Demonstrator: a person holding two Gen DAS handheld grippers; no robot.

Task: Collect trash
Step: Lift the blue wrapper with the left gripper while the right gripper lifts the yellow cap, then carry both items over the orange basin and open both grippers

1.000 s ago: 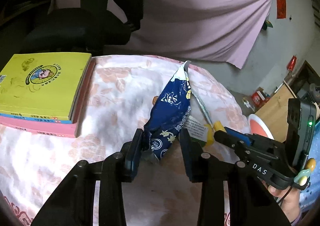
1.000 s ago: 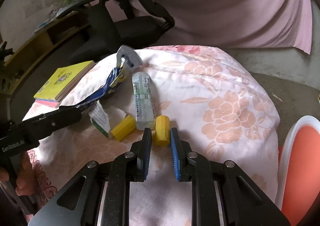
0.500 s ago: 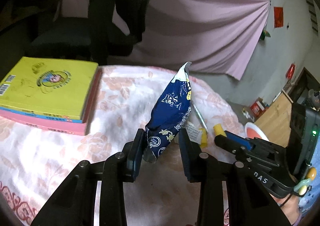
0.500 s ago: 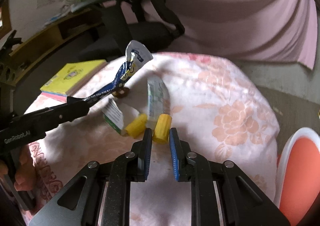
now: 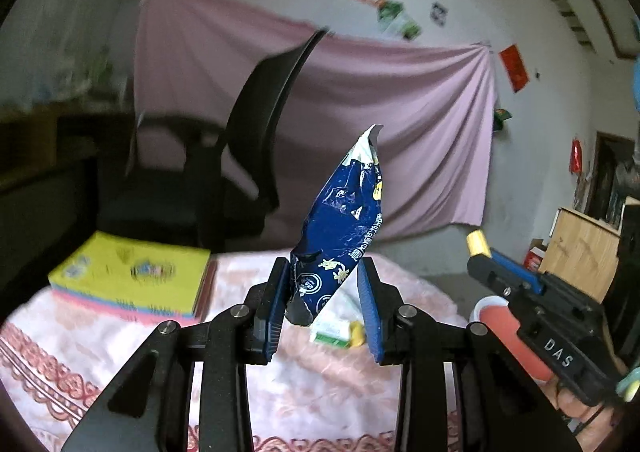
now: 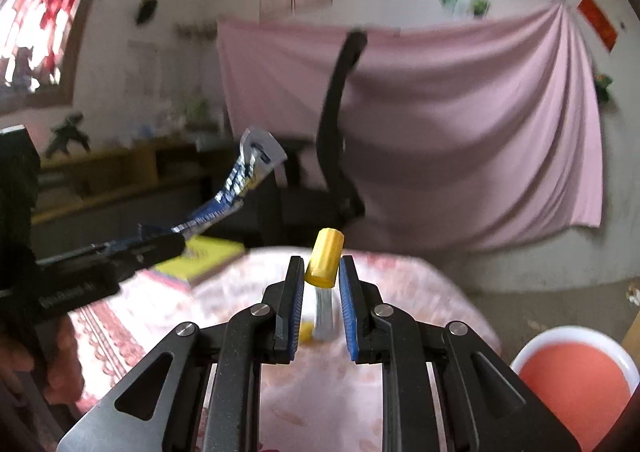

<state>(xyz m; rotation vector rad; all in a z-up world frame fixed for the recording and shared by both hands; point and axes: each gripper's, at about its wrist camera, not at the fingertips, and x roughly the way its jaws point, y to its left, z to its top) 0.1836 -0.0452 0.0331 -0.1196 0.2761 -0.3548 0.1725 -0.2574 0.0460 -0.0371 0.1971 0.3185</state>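
My left gripper [image 5: 323, 284] is shut on a crumpled blue snack wrapper [image 5: 344, 223] and holds it up above the table; the wrapper also shows in the right wrist view [image 6: 240, 179]. My right gripper [image 6: 320, 272] is shut on a small yellow cap [image 6: 325, 258], lifted off the table; it also shows in the left wrist view [image 5: 478, 244]. On the floral tablecloth [image 5: 132, 364] lie a white-green packet with a yellow piece [image 5: 338, 332]. A clear wrapper [image 6: 325, 312] and a yellow piece [image 6: 306, 332] lie below my right fingers.
A stack of yellow and pink books [image 5: 132, 276] lies at the table's back left. A black office chair [image 5: 224, 171] stands behind the table. A white bin with a red-orange inside [image 6: 576, 380] stands on the floor at the right. A pink curtain [image 6: 460, 139] hangs behind.
Both grippers have lifted up off the table, the left with the blue wrapper and the right with the yellow cap. Both views now tilt up toward the wall.
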